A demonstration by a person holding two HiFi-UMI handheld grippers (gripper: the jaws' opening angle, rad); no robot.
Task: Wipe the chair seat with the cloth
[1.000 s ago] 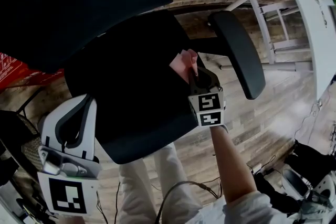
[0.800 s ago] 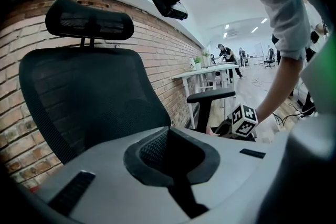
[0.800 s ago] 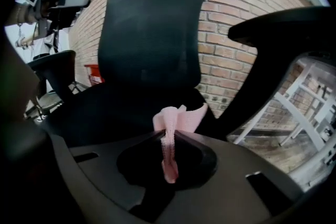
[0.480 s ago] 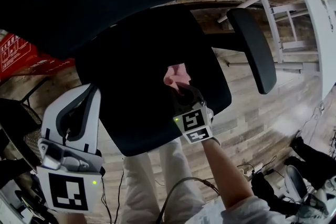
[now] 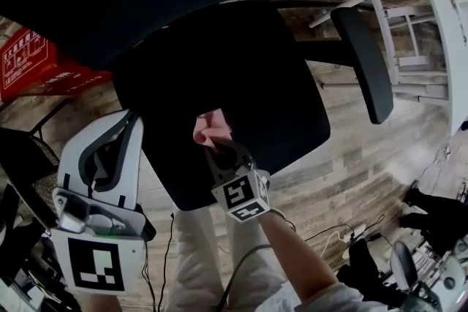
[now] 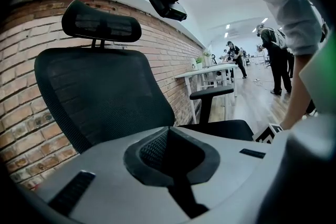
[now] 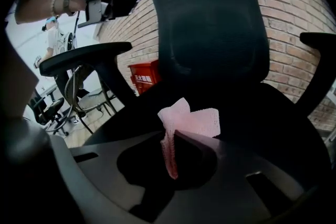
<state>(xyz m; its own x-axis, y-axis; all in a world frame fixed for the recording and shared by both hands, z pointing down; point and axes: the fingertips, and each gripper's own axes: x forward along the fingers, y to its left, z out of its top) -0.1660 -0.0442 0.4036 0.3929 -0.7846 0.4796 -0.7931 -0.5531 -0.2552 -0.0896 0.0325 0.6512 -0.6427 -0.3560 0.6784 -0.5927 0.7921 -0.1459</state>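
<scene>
The black chair seat fills the middle of the head view. A pink cloth lies on its front left part, pinched in my right gripper, which is shut on it. In the right gripper view the cloth sticks up from the shut right gripper over the seat. My left gripper hangs left of the seat, off the chair. Its own view shows the left gripper shut with nothing in it and the seat beyond.
The mesh backrest rises behind the seat, with armrests on both sides. A red box sits on the wood floor by the brick wall. A white desk frame stands right. People stand far off.
My right gripper has dragged the pink cloth across the seat, from near the right armrest toward the front left. The left gripper has stayed beside the chair.
</scene>
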